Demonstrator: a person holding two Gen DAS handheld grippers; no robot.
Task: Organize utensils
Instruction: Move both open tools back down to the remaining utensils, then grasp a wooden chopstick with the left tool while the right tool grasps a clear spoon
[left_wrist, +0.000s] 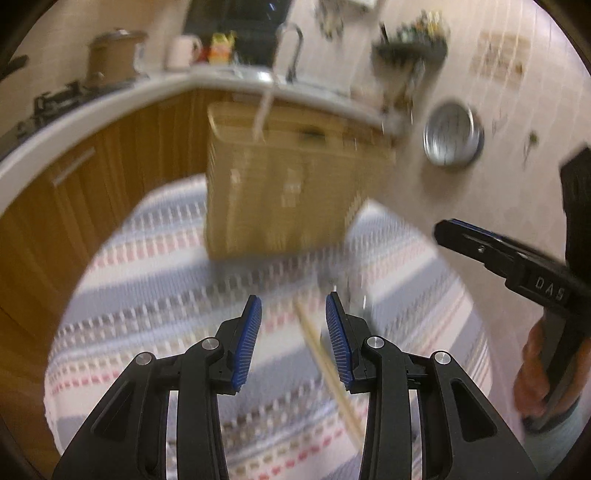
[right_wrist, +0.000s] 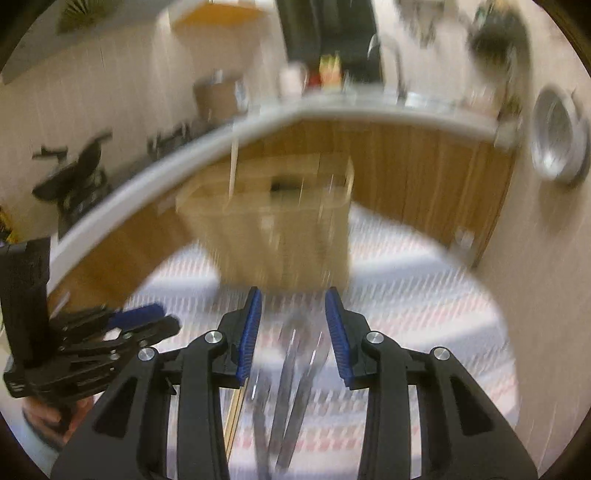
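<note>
The bench (left_wrist: 122, 280) is a round one under a striped cloth, and on it, toward the kitchen cabinets, stands a tall beige utensil holder (left_wrist: 280, 192) with slotted sides. One pale stick-like utensil (left_wrist: 264, 110) already stands up out of its left side; whether anything else is inside I cannot tell, the view is too smeared.

Most of the sorting looks to be still ahead. On the cloth in front of the holder lies a small pile of metal utensils (right_wrist: 291, 387), long handles fanned toward the right wrist camera. They are too blurred to say whether they are spoons or forks, or how many. Beside them, on their left in that view, lie wooden chopsticks (left_wrist: 325, 369), slanting across the stripes.

The left gripper (left_wrist: 293, 314) hangs just above the chopsticks with its fingers spread; the sticks show between the blue pads and nothing is pinched. The right gripper (right_wrist: 293, 310) hangs above the metal pile, fingers likewise spread and empty. From the left wrist camera it also shows off to the right, held in a person's hand (left_wrist: 535, 373).

So I would judge it an early stage: one piece stowed, chopsticks and metalware still loose on the cloth, and both grippers placed for a pick-up not yet made.
</note>
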